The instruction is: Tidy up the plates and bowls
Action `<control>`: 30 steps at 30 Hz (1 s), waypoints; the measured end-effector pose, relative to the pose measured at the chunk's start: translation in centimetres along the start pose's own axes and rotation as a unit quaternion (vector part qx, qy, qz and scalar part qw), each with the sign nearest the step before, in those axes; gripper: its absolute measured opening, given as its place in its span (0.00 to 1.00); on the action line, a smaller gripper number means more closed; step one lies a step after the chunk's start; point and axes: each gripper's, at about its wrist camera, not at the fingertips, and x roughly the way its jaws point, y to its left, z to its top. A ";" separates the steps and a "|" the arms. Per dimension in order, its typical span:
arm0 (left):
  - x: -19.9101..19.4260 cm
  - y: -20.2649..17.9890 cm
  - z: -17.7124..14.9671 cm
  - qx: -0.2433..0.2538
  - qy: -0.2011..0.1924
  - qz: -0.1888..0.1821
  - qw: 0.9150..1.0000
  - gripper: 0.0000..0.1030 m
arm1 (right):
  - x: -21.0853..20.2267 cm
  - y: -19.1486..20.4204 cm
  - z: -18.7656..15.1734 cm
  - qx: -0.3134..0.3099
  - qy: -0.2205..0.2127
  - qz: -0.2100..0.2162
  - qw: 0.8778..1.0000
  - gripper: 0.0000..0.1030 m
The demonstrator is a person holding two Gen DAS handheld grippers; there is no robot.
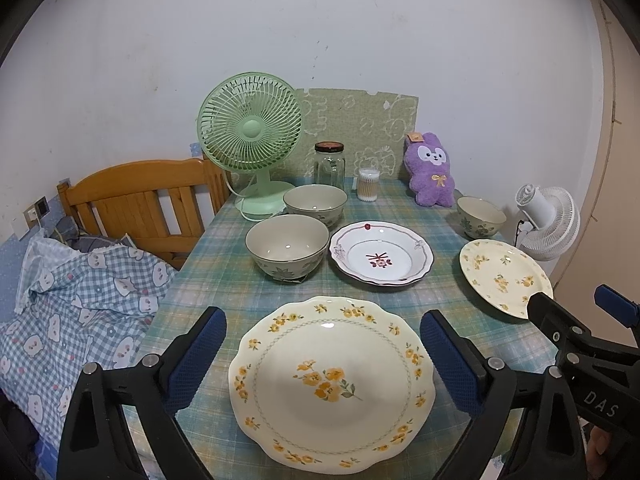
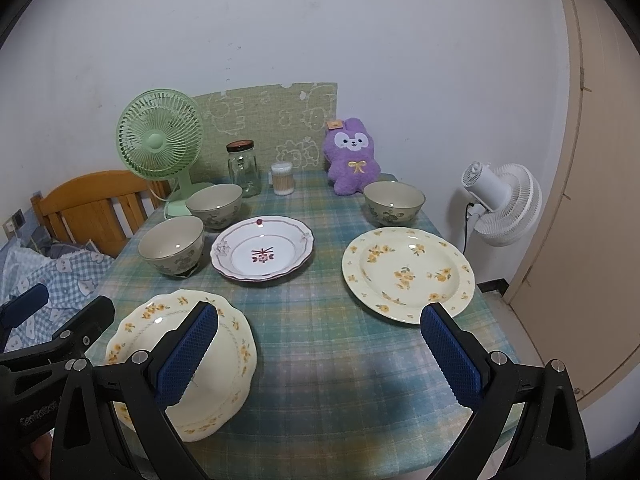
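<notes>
Left gripper (image 1: 323, 354) | you are holding it wide open, gripping nothing; near yellow-flowered plate (image 1: 332, 384) is lying flat directly below and ahead (between its fingers) | right gripper (image 2: 319, 354) is hovering open, empty, farther away

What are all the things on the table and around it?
Flowered plates: 2, cream and yellow, near-left and right.
White plate: 1, red-trimmed, centre.
Bowls: 3, beige-green, two at left, one back right.
Green fan: 1, back left.
Glass jar: 1, clear, back.
Cotton swab tub: 1, back.
Plush bunny: 1, purple, back.
White fan: 1, beside table, right.
Wooden headboard: 1, left.
Left gripper: open.
Right gripper: open.
</notes>
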 end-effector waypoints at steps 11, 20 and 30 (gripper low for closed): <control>2.9 2.1 0.4 -0.005 0.032 0.025 0.999 0.86 | 2.7 3.0 0.6 -0.016 0.029 0.033 0.999 0.98; 7.6 4.1 -0.1 -0.003 0.085 0.030 0.996 0.79 | 7.4 6.4 0.4 -0.025 0.086 0.044 0.995 0.90; 12.4 5.8 -2.2 -0.003 0.157 0.023 0.987 0.73 | 12.7 9.2 -1.8 -0.024 0.163 0.040 0.986 0.80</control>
